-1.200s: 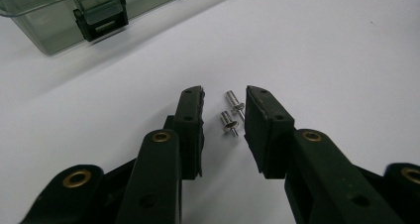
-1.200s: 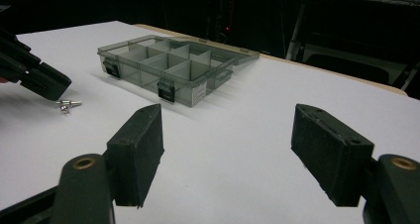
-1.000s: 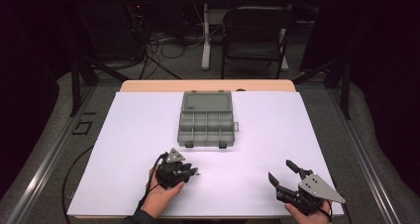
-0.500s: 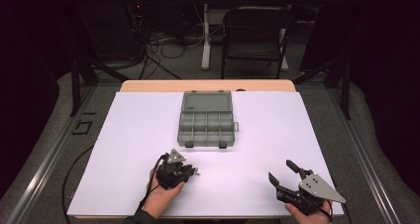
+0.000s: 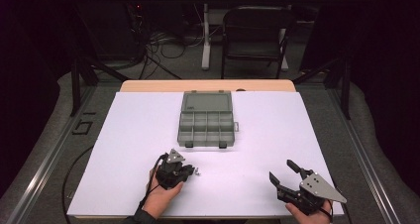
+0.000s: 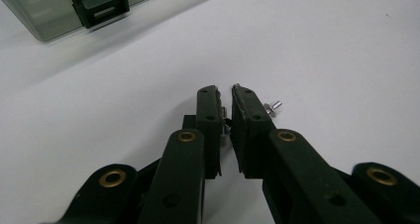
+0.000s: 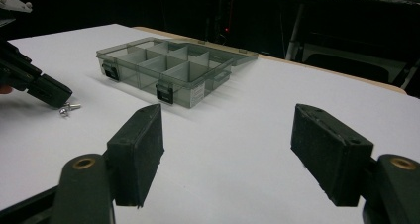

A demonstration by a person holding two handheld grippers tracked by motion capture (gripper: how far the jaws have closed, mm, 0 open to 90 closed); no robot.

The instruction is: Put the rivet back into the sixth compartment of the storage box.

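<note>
What sat between the left gripper's (image 6: 226,92) black jaws was hard to make out: in the left gripper view a small metallic sliver showed in the narrow gap, too tiny to identify. Its jaws had just been closing and stood nearly together, tips down on the white table sheet (image 5: 124,135); whether the pads pinched that sliver could not be told. A small silver screw (image 6: 272,107) lay on the sheet just beside the outer face of one jaw, outside the gap. In the high view it was a mere speck (image 5: 197,173) next to the gripper. The translucent grey plastic compartment box (image 5: 206,120), lid open, stood farther up the table, cut off in the left gripper view. The right gripper (image 5: 284,172) hovered near the table's front edge, jaws spread wide and empty.
</note>
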